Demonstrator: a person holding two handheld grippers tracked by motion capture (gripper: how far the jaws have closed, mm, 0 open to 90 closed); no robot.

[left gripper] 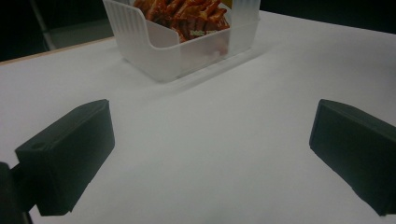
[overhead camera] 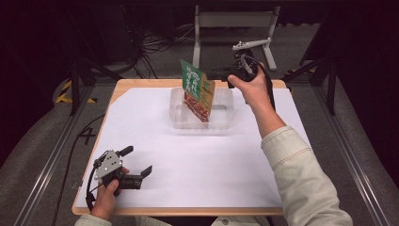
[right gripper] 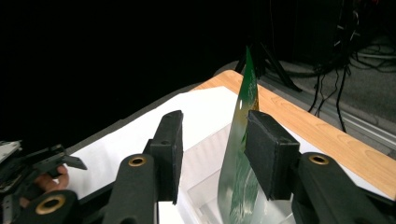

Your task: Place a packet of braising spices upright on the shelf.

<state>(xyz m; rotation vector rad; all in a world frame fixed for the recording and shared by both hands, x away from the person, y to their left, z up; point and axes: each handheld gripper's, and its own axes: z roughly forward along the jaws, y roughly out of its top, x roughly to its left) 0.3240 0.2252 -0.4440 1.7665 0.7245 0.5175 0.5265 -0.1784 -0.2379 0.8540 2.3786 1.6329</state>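
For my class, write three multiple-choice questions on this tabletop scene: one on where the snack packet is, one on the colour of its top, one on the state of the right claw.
1. Where does the snack packet stand?
A. In the clear plastic tray
B. Flat on the white sheet beside the left claw
C. On the floor

2. What colour is the packet's top part?
A. Blue
B. Green
C. Purple

3. How is the right claw?
A. Clamped tight on the tray's rim
B. Jaws apart, the packet's edge between them
C. Lying on the table, let go

Answers:
1 A, the high view shows the packet's lower end inside the tray.
2 B, the high view shows a green top above the red picture.
3 B, the right gripper view shows a gap between the left pad and the packet.
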